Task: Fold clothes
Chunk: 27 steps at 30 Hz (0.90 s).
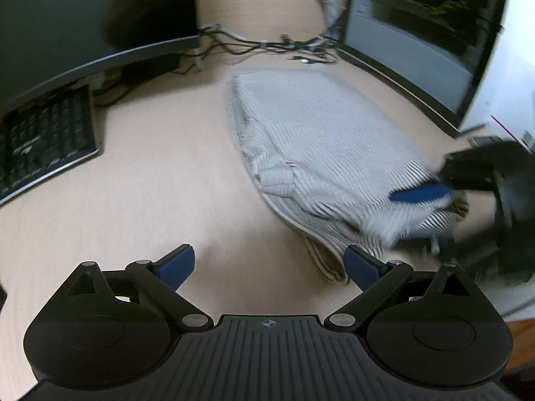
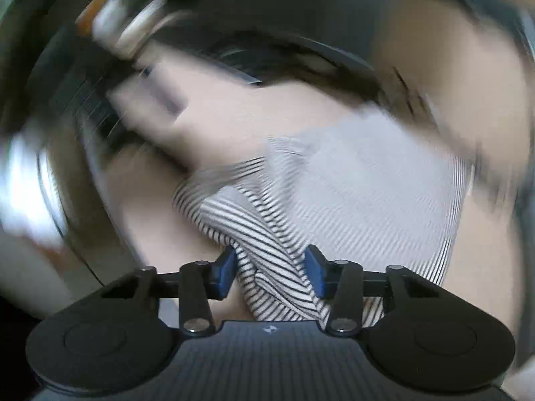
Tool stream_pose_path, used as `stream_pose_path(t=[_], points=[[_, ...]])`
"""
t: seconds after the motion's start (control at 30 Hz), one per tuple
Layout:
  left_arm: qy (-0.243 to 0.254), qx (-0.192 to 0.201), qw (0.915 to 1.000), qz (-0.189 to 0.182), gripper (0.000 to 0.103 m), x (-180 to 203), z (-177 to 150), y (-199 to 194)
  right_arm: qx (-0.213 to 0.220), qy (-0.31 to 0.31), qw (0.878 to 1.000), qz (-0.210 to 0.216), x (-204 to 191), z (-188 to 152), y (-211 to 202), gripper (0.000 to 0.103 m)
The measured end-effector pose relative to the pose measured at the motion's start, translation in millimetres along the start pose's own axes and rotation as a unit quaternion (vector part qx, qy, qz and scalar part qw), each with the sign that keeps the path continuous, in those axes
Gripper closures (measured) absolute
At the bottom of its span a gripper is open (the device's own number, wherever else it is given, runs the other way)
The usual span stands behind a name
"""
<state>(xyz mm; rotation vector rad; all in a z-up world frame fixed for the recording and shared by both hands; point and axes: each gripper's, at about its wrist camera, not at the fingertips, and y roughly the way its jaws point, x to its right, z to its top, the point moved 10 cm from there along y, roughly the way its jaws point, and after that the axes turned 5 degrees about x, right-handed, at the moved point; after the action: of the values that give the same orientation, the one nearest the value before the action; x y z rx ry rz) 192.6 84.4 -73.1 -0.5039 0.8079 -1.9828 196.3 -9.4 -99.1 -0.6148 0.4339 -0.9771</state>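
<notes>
A white garment with thin dark stripes [image 1: 321,153] lies folded on the pale wooden desk [image 1: 160,180]. My left gripper [image 1: 269,265] is open and empty, low over the desk at the garment's near corner. My right gripper [image 1: 431,197] shows blurred at the garment's right edge with a blue finger over the cloth. In the right wrist view the striped cloth [image 2: 271,260] runs between the blue pads of my right gripper [image 2: 271,272], which stand apart with a fold between them. That view is heavily blurred by motion.
A black keyboard [image 1: 43,140] lies at the left under a dark monitor [image 1: 67,16]. A second monitor [image 1: 421,33] stands at the back right. A tangle of cables [image 1: 267,46] runs along the back of the desk.
</notes>
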Motion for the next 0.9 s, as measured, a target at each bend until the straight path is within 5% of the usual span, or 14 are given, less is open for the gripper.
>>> stream_pose_path(t=[0.07, 0.27, 0.33, 0.43, 0.53, 0.73, 0.9], points=[[0.029, -0.003, 0.9995, -0.015, 0.001, 10.9, -2.8, 1.5, -0.005, 0.093, 0.995, 0.029, 16.8, 1.5, -1.7, 0.064], [0.101, -0.011, 0.9948, -0.005, 0.001, 34.1, -3.8, 28.4, -0.007, 0.157, 0.986, 0.054, 29.4, -1.2, 0.5, 0.064], [0.08, -0.003, 0.9967, 0.011, 0.001, 31.3, 6.1, 35.7, 0.0, 0.118, 0.992, 0.034, 23.6, 2.1, -0.6, 0.063], [0.001, 0.0, 1.0, -0.002, 0.001, 22.5, 23.3, 37.9, 0.036, -0.011, 0.999, -0.037, 4.1, 2.1, -14.6, 0.038], [-0.053, -0.007, 0.9984, -0.017, 0.001, 18.5, 34.4, 42.3, 0.055, -0.148, 0.981, -0.11, -6.7, -11.0, -17.5, 0.032], [-0.074, -0.016, 0.9967, -0.029, 0.001, 22.7, 38.0, 47.1, 0.042, -0.188, 0.965, -0.177, 2.0, -27.8, 2.1, 0.032], [-0.092, -0.01, 0.9945, -0.049, 0.001, 15.3, 41.1, 43.3, 0.044, -0.216, 0.959, -0.177, 2.0, -6.4, 4.6, 0.072]])
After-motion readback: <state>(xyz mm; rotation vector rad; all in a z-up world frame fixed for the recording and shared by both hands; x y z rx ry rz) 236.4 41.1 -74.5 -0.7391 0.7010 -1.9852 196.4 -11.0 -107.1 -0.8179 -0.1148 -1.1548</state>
